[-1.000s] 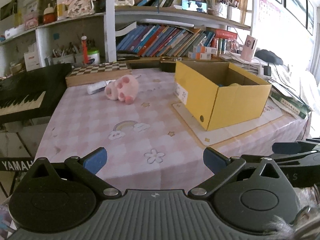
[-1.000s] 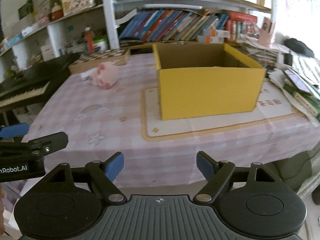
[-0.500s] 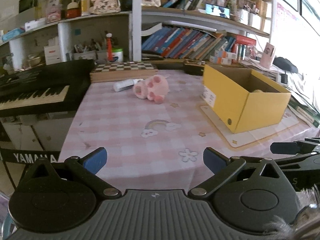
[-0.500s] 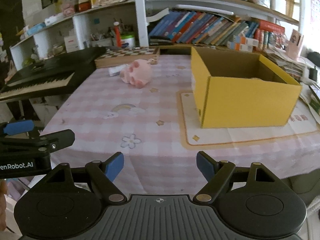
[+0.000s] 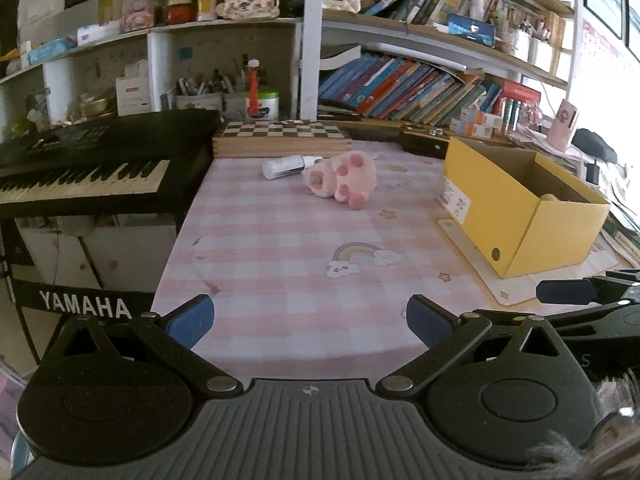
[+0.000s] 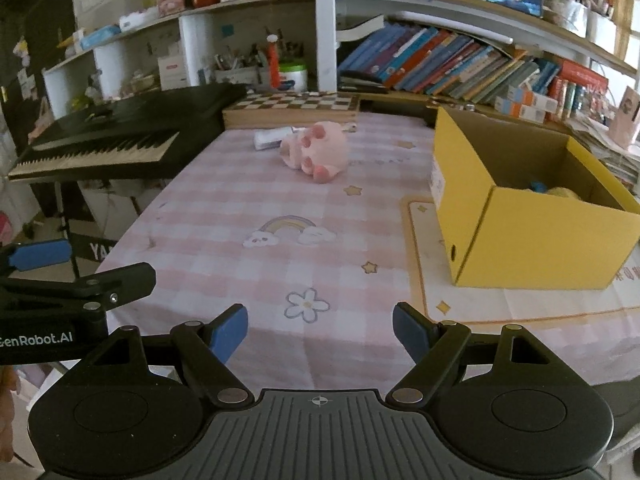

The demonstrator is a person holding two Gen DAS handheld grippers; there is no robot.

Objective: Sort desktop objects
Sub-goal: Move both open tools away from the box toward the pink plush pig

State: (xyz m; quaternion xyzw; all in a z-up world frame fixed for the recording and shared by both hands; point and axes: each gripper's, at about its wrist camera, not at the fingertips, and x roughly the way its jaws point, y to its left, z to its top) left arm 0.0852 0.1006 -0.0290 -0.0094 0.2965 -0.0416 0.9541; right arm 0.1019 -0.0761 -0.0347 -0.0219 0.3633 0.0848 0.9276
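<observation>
Left wrist view: the left gripper (image 5: 310, 318) hangs spread and empty over the table's near edge; the right gripper (image 6: 320, 330) likewise. Near the far edge, a pink paw plush (image 5: 342, 178) touches a white bottle (image 5: 286, 166); the yellow box (image 5: 516, 204) sits rightward.

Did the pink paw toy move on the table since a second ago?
No. The pink paw toy still lies beside the white tube, just in front of the chessboard. Only the camera swung, so it looks shifted.
</observation>
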